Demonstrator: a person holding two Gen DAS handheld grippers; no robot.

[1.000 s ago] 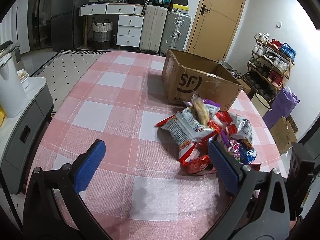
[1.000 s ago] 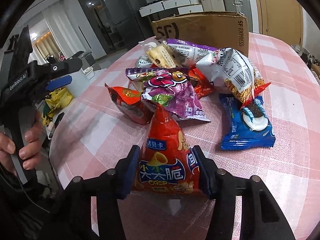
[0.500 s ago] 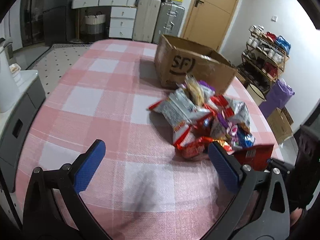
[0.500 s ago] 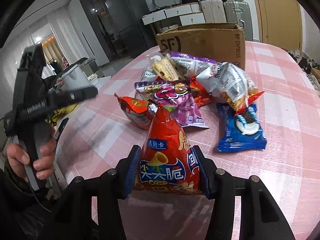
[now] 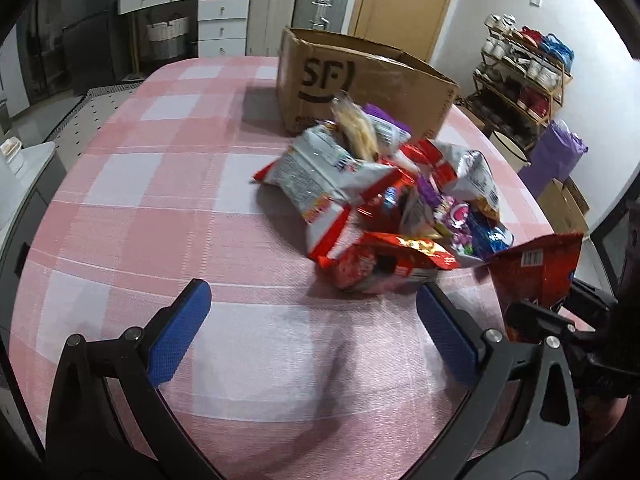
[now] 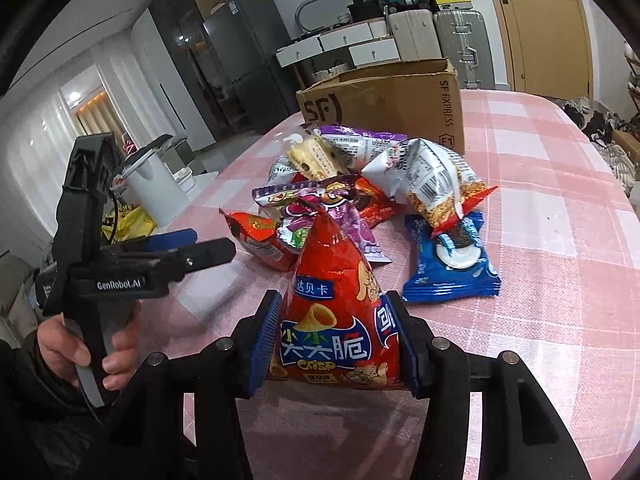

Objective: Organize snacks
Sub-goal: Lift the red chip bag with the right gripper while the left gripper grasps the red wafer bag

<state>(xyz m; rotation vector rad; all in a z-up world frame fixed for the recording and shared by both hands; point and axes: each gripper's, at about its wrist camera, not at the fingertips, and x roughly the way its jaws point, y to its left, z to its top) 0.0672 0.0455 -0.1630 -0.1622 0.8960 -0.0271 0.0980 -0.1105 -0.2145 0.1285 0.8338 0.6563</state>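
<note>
A pile of snack bags lies on the pink checked tablecloth in front of an open SF cardboard box. My right gripper is shut on a red crisp bag and holds it above the table; this bag also shows at the right in the left wrist view. My left gripper is open and empty, above the cloth short of the pile; it also shows in the right wrist view. A blue cookie pack and a purple bag lie in the pile.
The cardboard box stands behind the pile. Suitcases and white drawers stand beyond the table. A shoe rack is at the right. A white appliance stands on a side cabinet left of the table.
My right gripper has lifted the red crisp bag higher off the table. My left gripper has moved closer to the pile and a little to the left.
</note>
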